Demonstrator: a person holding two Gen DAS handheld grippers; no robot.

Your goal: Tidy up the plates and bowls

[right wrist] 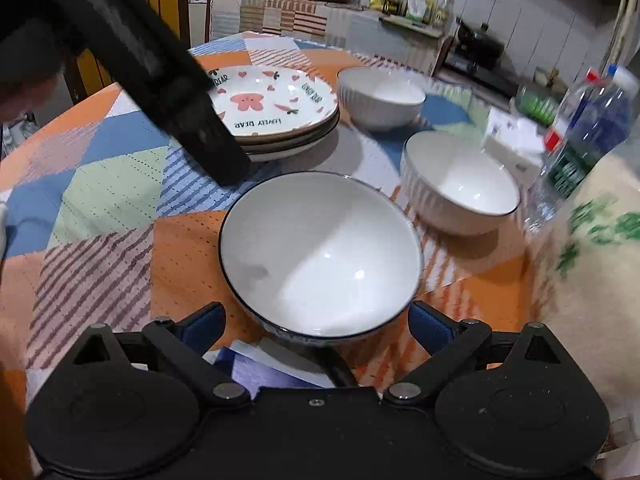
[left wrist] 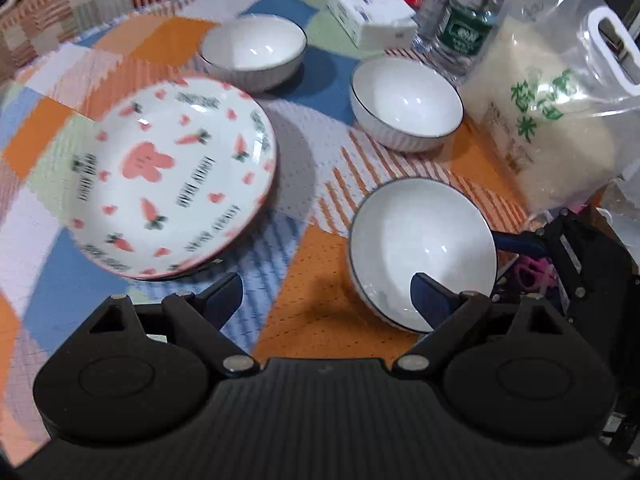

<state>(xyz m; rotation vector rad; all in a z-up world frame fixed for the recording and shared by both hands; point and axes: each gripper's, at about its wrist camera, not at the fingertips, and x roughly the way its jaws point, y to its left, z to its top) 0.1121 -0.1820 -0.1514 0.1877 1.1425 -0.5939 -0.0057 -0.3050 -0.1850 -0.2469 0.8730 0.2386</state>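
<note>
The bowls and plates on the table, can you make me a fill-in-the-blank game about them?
1. There are ____ white bowls on the patchwork tablecloth.
2. The stack of plates has a pink ____ painted in the middle of the top plate.
3. The right gripper is ____, with the nearest bowl in front of it.
4. The bag of rice has ____ writing on it.

Missing words: three; bear; open; green
</note>
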